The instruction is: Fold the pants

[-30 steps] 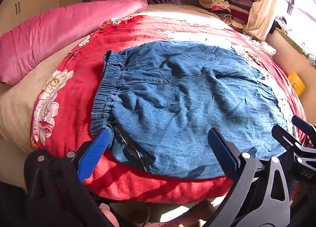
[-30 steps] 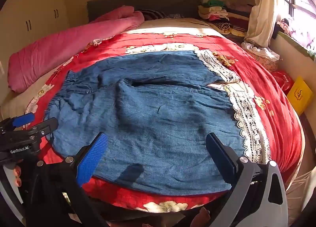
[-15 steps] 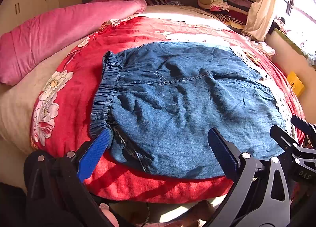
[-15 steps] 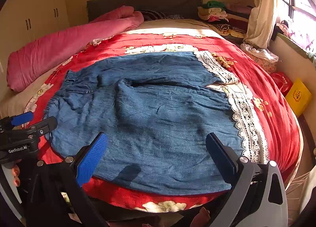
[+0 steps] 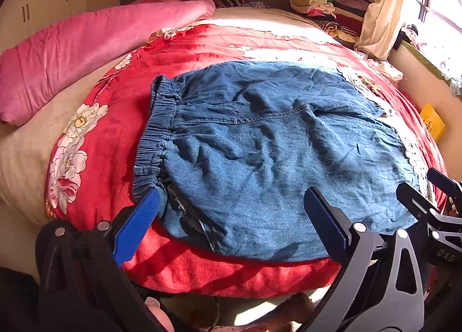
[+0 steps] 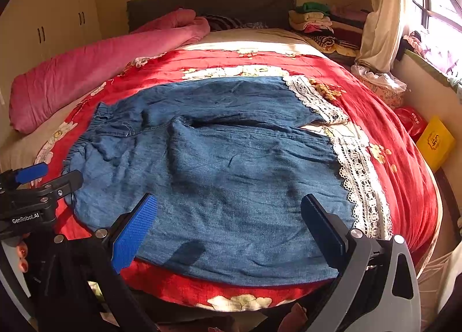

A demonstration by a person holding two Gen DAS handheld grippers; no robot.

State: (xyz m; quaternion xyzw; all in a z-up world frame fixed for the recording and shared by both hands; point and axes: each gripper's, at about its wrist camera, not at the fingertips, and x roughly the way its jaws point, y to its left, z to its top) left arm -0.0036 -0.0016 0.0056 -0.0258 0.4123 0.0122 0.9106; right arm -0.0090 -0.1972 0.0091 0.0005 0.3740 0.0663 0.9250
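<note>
Blue denim pants (image 5: pixel 274 147) lie spread flat on a red floral bedspread (image 5: pixel 219 40). Their elastic waistband (image 5: pixel 156 135) is at the left and the white lace leg hems (image 6: pixel 355 170) at the right. My left gripper (image 5: pixel 231 202) is open and empty, just above the near edge by the waistband corner. My right gripper (image 6: pixel 228 210) is open and empty, over the near edge of the front leg (image 6: pixel 231 187). The left gripper also shows at the left edge of the right wrist view (image 6: pixel 40 179). The right gripper shows at the right edge of the left wrist view (image 5: pixel 433 187).
A rolled pink quilt (image 6: pixel 95 69) lies along the bed's left side. Folded clothes (image 6: pixel 314 17) are stacked at the far right by a curtain (image 6: pixel 381 8). A yellow box (image 6: pixel 436 141) and a red bag (image 6: pixel 410 121) sit on the floor at the right.
Both grippers have stayed open at the near edge. The view has shifted only slightly and the pants lie as before.
</note>
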